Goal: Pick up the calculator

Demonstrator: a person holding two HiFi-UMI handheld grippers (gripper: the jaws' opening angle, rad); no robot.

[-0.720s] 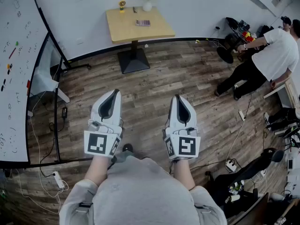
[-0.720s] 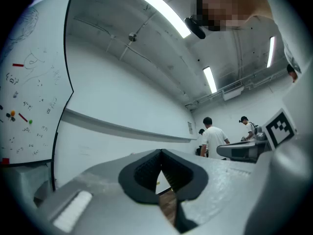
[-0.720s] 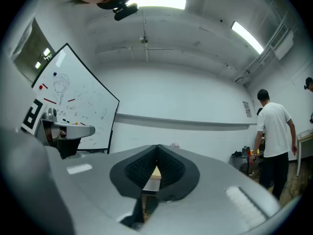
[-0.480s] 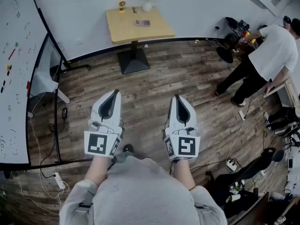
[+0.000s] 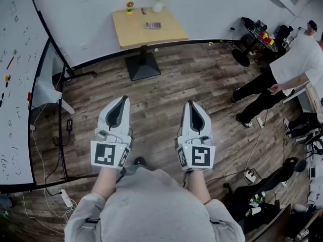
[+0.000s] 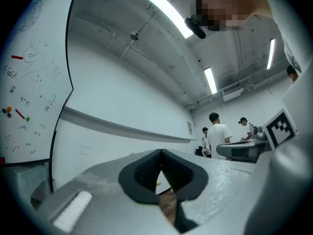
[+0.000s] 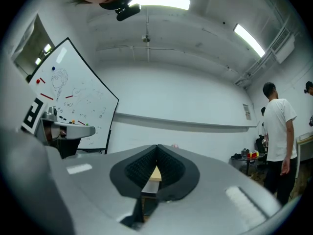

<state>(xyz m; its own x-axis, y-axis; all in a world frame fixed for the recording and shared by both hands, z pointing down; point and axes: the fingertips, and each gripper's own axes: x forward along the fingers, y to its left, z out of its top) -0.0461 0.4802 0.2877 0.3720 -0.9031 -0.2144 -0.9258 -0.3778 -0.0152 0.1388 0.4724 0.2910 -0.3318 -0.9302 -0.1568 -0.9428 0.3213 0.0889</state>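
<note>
L claw [image 5: 122, 101] & R claw [image 5: 192, 106] both pinched closed, empty. Calc [image 5: 153, 24] sits on far surface [image 5: 135, 33]; walk over, open one wide first.

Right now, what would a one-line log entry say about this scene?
stage: approach not begun | left gripper: shut, empty | right gripper: shut, empty | calculator: on yellow table across the floor, untouched

The head view looks steeply down past the left tool [image 5: 122, 101] and right tool [image 5: 192, 106] onto the dark wood-plank floor [image 5: 202, 79]. Both gripper views ride low, facing roughly level at the far white wall [image 6: 122, 102]; all share the scribbled white whiteboard [image 5: 15, 59], left.
</note>
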